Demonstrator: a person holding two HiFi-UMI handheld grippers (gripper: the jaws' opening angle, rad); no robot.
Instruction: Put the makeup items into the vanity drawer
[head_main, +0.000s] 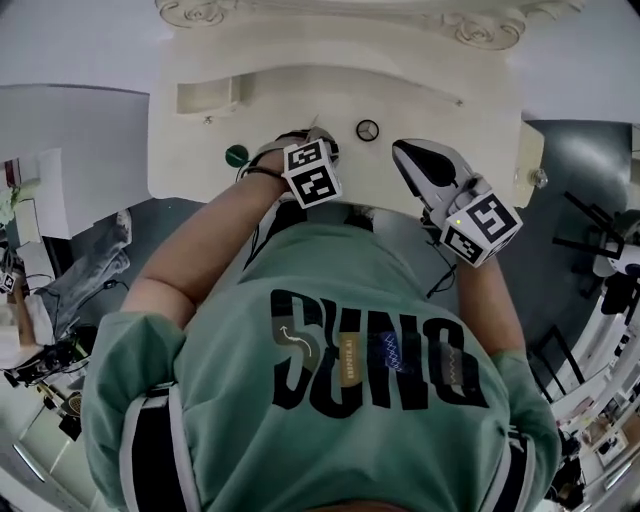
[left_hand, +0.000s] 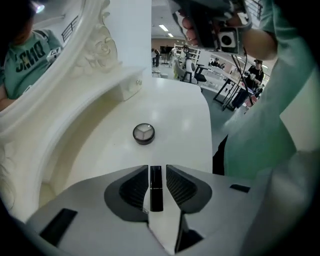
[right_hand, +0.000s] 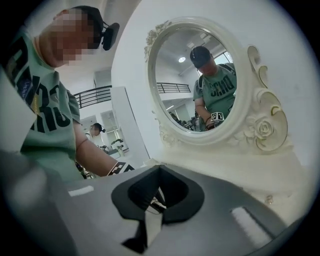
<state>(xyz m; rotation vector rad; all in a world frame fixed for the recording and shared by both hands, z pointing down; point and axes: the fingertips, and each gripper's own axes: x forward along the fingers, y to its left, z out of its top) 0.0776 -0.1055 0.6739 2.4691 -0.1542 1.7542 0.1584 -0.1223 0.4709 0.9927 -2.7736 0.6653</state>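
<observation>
A black lipstick tube (left_hand: 156, 186) stands between the jaws of my left gripper (left_hand: 157, 169), with a thin gap on each side, so the pads are not pressing on it. That gripper (head_main: 318, 140) is open over the front of the cream vanity top (head_main: 440, 95). A round compact with a clear lid (left_hand: 144, 133) lies on the top just ahead of it, also seen in the head view (head_main: 367, 130). My right gripper (head_main: 405, 152) hovers to the right of the compact. Its jaw tips meet (right_hand: 159, 169) and hold nothing. A green round item (head_main: 236, 155) sits left of the left gripper.
An oval mirror (right_hand: 200, 80) with a carved rose frame rises behind the vanity top. A small raised drawer box (head_main: 207, 95) stands at the back left of the top. A knob (head_main: 538, 178) shows at the vanity's right end. The person's body is close against the front edge.
</observation>
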